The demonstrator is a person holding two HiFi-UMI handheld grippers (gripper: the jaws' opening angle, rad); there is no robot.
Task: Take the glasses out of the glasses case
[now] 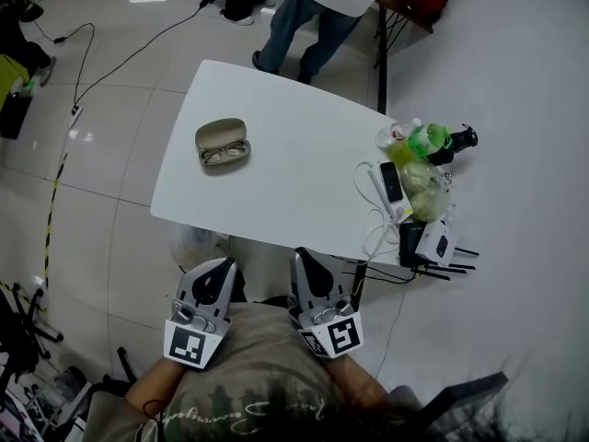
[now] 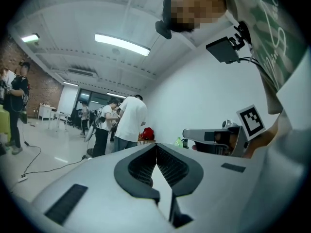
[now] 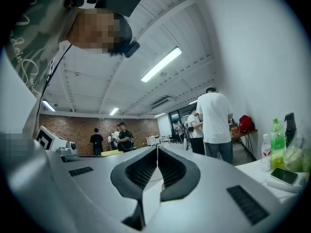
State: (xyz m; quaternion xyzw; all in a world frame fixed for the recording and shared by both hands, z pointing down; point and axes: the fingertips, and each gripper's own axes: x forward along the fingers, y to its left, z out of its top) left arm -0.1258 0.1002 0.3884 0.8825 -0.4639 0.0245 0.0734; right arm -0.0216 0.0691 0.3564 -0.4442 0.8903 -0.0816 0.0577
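Observation:
A tan glasses case (image 1: 220, 133) lies open on the far left part of the white table (image 1: 285, 173). Dark-rimmed glasses (image 1: 226, 153) rest in its near half. Both grippers are held close to my chest, short of the table's near edge and far from the case. My left gripper (image 1: 220, 265) is shut with nothing in it; its jaws meet in the left gripper view (image 2: 156, 147). The right gripper (image 1: 303, 256) is also shut and empty (image 3: 157, 148). Neither gripper view shows the case.
Clutter crowds the table's right edge: a green bottle (image 1: 428, 140), a black bottle (image 1: 457, 141), a phone (image 1: 391, 181) on a white power strip, a bag (image 1: 424, 191) and cables. A person (image 1: 313, 7) stands beyond the far edge. Cables (image 1: 87, 81) trail across the floor at left.

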